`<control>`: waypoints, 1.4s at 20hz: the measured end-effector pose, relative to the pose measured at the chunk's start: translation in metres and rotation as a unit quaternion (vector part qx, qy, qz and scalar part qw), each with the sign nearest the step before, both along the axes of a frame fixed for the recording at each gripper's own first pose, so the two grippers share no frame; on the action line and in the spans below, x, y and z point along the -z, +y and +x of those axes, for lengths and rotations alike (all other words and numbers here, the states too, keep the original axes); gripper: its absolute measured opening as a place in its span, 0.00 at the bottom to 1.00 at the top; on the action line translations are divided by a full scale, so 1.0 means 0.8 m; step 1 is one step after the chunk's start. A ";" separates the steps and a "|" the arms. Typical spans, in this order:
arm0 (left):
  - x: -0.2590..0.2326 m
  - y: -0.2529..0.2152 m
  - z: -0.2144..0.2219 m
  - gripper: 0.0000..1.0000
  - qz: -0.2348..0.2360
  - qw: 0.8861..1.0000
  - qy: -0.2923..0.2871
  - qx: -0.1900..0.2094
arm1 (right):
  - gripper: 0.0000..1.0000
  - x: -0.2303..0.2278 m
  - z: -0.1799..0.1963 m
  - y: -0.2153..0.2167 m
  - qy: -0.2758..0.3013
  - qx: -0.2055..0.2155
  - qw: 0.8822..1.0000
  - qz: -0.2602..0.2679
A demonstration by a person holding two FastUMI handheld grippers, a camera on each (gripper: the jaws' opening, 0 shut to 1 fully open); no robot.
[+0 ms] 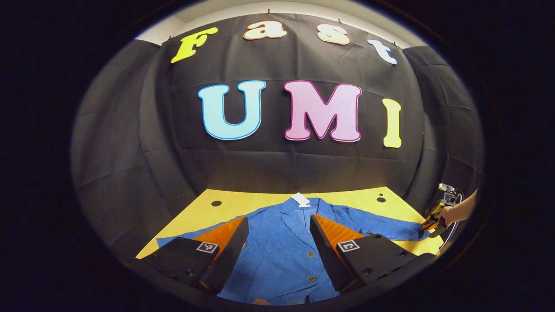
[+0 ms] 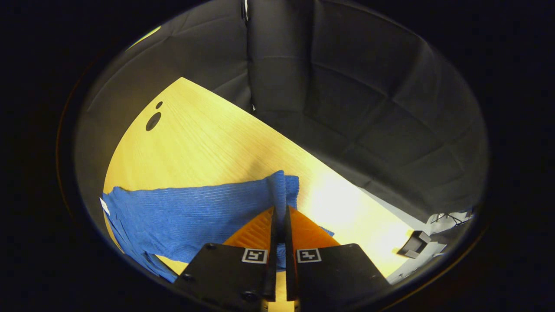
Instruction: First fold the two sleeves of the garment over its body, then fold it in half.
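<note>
A blue jacket [image 1: 282,247] lies spread on the yellow table [image 1: 204,212], buttons up. The left gripper [image 1: 279,225] hovers over its front, fingers spread wide. The right gripper [image 2: 279,212] pinches the sleeve [image 2: 195,212] cuff near the table's edge.

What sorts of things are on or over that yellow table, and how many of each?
Blue garment: 1
White tag at its collar: 1
Grippers: 2, the left gripper and the right gripper
Yellow table: 1
Total: 5
</note>
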State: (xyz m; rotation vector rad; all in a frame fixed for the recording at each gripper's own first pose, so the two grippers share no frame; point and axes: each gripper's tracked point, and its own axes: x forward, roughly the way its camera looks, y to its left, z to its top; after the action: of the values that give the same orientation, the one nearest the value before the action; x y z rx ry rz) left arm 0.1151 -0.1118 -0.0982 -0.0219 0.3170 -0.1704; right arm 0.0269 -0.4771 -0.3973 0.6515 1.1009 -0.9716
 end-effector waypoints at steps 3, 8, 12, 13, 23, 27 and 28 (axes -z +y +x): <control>0.010 0.010 -0.001 0.82 -0.012 1.000 0.014 -0.009 | 0.01 -0.009 0.009 0.005 -0.062 -0.002 0.998 0.007; 0.020 0.052 -0.009 0.82 -0.026 0.999 0.024 -0.034 | 0.01 -0.054 0.052 0.047 -0.146 0.030 0.989 0.011; 0.028 0.087 -0.016 0.82 -0.048 0.997 0.038 -0.055 | 0.01 -0.106 0.164 0.136 -0.191 -0.034 0.981 0.006; 0.024 0.099 -0.020 0.82 -0.048 0.996 0.035 -0.062 | 0.01 -0.117 0.198 0.171 -0.206 -0.052 0.977 0.014; 0.047 0.268 -0.086 0.82 -0.026 0.984 0.033 -0.173 | 0.01 -0.113 0.393 0.638 -0.228 -0.236 0.940 0.097; 0.079 0.324 -0.117 0.83 -0.040 0.976 0.064 -0.206 | 0.00 -0.071 0.411 0.753 -0.182 -0.323 0.926 0.067; 0.085 0.334 -0.124 0.82 -0.043 0.974 0.067 -0.211 | 0.10 -0.064 0.409 0.783 -0.180 -0.325 0.925 0.081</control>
State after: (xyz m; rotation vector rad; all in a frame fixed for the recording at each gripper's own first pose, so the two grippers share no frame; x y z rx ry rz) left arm 0.0156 0.1558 -0.1665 -0.1856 0.4313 0.2417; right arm 0.3540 0.1489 -0.3462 0.5155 0.9711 -0.1784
